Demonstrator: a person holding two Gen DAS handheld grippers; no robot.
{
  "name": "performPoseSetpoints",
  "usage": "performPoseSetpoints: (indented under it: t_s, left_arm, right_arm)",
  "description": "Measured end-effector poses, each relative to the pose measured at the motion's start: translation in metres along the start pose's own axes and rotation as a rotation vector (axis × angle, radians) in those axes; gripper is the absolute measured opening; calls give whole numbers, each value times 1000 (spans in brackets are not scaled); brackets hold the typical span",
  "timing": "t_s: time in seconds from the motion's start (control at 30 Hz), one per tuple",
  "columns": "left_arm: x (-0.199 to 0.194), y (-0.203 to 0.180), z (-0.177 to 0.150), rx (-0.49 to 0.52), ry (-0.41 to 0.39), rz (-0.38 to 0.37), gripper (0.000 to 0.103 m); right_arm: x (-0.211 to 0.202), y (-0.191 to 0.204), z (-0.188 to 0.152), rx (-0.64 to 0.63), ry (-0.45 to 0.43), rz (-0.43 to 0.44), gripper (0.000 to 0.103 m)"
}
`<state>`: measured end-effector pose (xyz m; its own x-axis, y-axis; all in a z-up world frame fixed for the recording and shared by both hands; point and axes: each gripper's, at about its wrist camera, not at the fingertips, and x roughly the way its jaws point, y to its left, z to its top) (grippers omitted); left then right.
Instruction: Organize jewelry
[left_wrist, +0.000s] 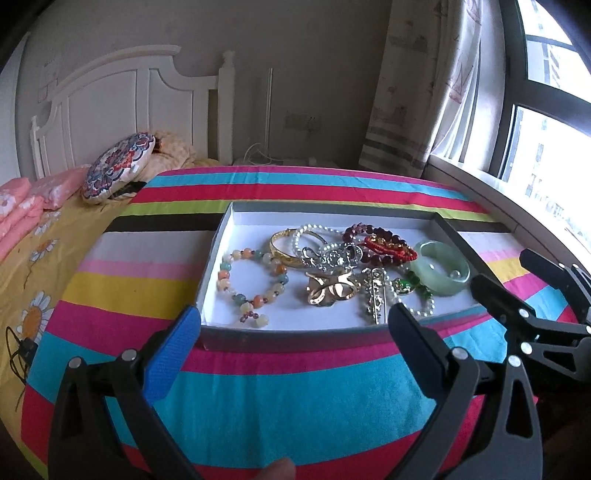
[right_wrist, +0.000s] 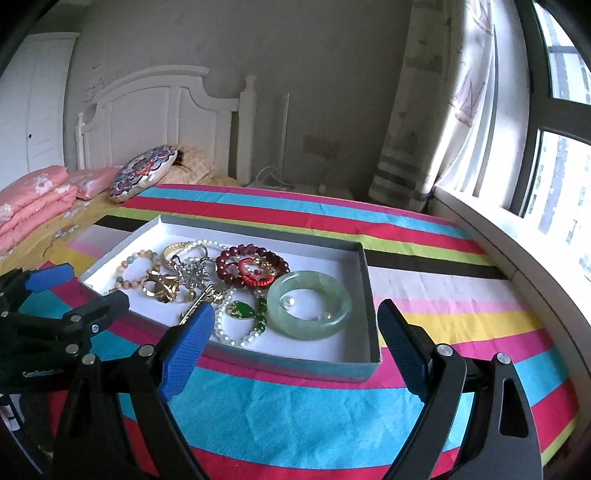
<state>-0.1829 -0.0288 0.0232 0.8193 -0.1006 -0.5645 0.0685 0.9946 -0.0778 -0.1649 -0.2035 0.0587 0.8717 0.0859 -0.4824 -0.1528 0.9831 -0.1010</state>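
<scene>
My left gripper (left_wrist: 295, 325) hangs wide open and holds nothing, low in the frame before the shallow jewelry box (left_wrist: 221, 236) on the striped cloth (left_wrist: 295, 398). My right gripper (right_wrist: 295, 325) is equally spread and bare. Mid-frame, the jade bangle (right_wrist: 309, 304) lies in the box (two loose pearls inside it) beside the dark red bead bracelet (right_wrist: 227, 266).

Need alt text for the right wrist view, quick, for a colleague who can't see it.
Open right tongs hover over a striped cloth, just short of a shallow box holding a tangle of jewelry. A pale green bangle lies nearest, beside a dark red bead bracelet; the left tongs are open at the left edge.
</scene>
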Motion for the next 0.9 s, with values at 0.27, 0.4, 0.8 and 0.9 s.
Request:
performPoseSetpoints:
  t_s: [0.27,0.4,0.8,0.9]
  left_arm:
    - [0,-1,-1,1,-2,0,100]
    - [0,-1,-1,2,-5,1,100]
    - [0,-2,-1,2,-6,0,100]
    - [0,-2,-1,3,-7,1,100]
  right_arm:
    - [1,1,-1,-2,8,11,86]
    - [2,2,-2,-5,11,13,86]
    - [2,3,-2,-4,17,15,86]
    - [2,3,-2,-3,17,16,86]
